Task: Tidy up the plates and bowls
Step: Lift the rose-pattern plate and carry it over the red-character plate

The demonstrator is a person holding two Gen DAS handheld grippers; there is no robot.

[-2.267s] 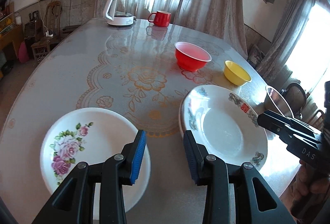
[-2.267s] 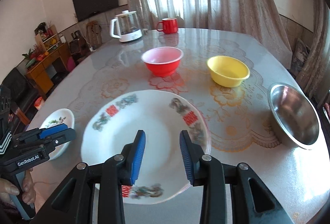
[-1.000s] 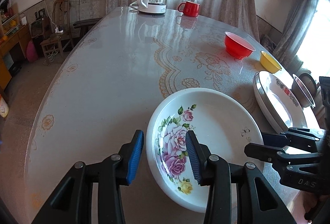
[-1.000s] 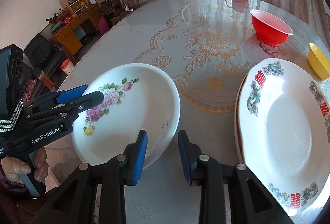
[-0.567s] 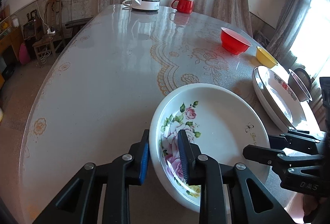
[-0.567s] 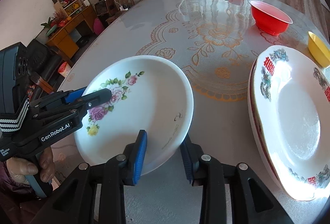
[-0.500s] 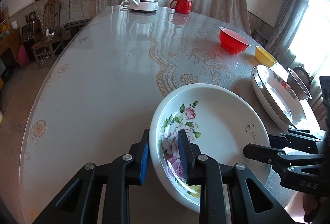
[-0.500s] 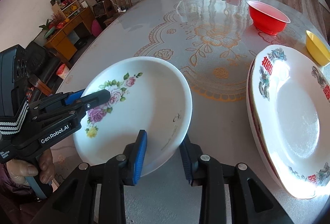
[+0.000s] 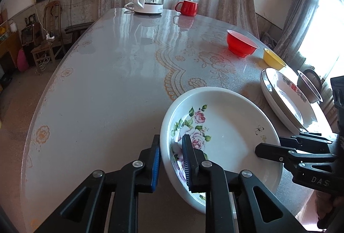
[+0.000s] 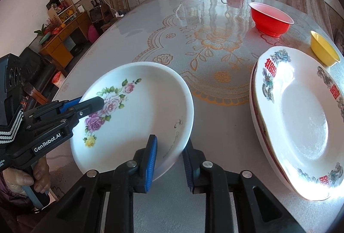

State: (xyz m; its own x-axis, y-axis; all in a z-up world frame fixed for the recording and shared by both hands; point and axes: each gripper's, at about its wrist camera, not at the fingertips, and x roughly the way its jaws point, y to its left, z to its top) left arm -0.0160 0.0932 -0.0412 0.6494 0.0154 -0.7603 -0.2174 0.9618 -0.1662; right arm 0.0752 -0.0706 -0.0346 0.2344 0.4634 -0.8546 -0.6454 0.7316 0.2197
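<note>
Glossy glazed plate (image 10: pixel 137 108), apparently ceramic; shiny smooth tabletop (image 9: pixel 111 74).

We read "GenRobot.AI" on the left gripper (image 10: pixel 86 104) body and "DAS" on the right gripper (image 9: pixel 268 150) body. Red double-happiness characters mark the large plate (image 10: pixel 301 121) rim.

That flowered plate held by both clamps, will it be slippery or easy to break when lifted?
Probably slippery: the rose plate looks glazed and glossy, and each gripper pinches only its thin rim, the left gripper on one side, the right gripper on the other. Likely fragile too, since it looks ceramic. It should stay stiff, though it might tilt if one grip slips.
</note>
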